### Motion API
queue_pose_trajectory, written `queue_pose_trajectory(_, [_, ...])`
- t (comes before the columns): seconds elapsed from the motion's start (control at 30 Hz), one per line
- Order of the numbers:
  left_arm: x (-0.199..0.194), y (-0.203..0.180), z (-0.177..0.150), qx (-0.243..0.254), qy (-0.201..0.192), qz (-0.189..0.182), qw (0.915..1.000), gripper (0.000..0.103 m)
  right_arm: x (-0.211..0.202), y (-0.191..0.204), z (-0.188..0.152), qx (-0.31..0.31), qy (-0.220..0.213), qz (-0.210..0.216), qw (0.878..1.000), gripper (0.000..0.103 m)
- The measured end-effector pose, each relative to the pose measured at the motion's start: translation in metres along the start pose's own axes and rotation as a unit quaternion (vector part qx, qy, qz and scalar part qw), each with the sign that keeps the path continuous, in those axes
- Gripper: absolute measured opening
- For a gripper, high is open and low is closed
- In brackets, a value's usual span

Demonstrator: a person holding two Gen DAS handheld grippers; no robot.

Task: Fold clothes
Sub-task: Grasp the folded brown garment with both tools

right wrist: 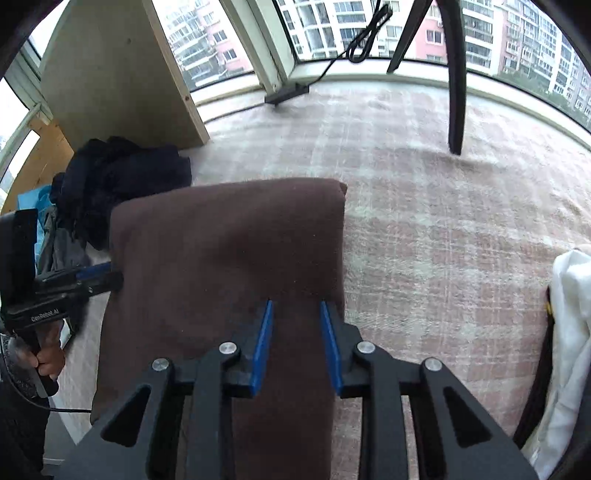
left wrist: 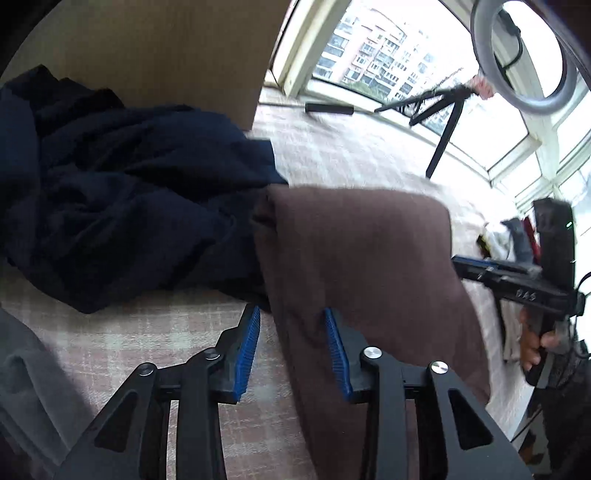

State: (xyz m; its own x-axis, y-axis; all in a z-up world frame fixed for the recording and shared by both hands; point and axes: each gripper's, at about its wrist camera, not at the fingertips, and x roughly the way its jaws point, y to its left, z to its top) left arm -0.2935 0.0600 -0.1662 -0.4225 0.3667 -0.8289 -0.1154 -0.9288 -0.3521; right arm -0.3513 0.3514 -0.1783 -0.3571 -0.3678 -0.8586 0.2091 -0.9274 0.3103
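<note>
Left wrist: left hand-held gripper (left wrist: 291,314) standing open at brown cloth's (left wrist: 369,258) edge, cloth lying on plaid surface (left wrist: 351,147) beside navy pile (left wrist: 129,192).

Right wrist: right hand-held gripper (right wrist: 296,306) open over cloth; other gripper's label reading roughly "GenRobot.AI".

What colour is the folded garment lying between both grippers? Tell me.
Dark brown garment, plain with no pattern; the right wrist view shows it best.

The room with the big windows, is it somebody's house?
Probably a flat high up: curved bay windows face apartment towers, a plaid blanket covers the surface, and clothes like the brown garment lie about.
</note>
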Motion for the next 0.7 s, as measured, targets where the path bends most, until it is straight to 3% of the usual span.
queue_pose_trajectory(0.17, [-0.026,-0.022,0.018,0.044,-0.055,-0.002,0.9975,0.032,-0.029,-0.006,0.021,0.010,-0.068,0.039,0.997,0.027])
queue_pose_trajectory(0.3, [0.003,-0.021,0.036,0.043,-0.037,0.011,0.9983,0.032,0.003,-0.004,0.044,0.004,-0.044,0.027,0.999,0.027])
queue_pose_trajectory(0.37, [0.019,-0.016,0.040,0.049,-0.019,0.035,0.9980,0.037,0.026,-0.010,0.052,0.022,-0.014,0.023,0.999,0.027])
queue_pose_trajectory(0.5, [0.010,-0.015,0.035,0.024,-0.013,0.049,0.9984,0.038,0.007,-0.007,0.046,0.016,-0.032,0.012,0.999,0.027])
queue_pose_trajectory(0.6, [-0.011,-0.023,0.023,0.016,-0.012,0.072,0.9972,0.041,-0.019,-0.002,0.028,0.001,-0.047,-0.011,0.999,0.044])
queue_pose_trajectory(0.63, [-0.018,-0.026,0.014,0.014,-0.010,0.074,0.9971,0.046,-0.027,-0.001,0.018,-0.003,-0.053,-0.016,0.998,0.055])
queue_pose_trajectory(0.7, [-0.030,-0.031,-0.003,0.015,-0.007,0.074,0.9971,0.050,-0.037,0.002,-0.002,-0.016,-0.055,-0.035,0.998,0.059])
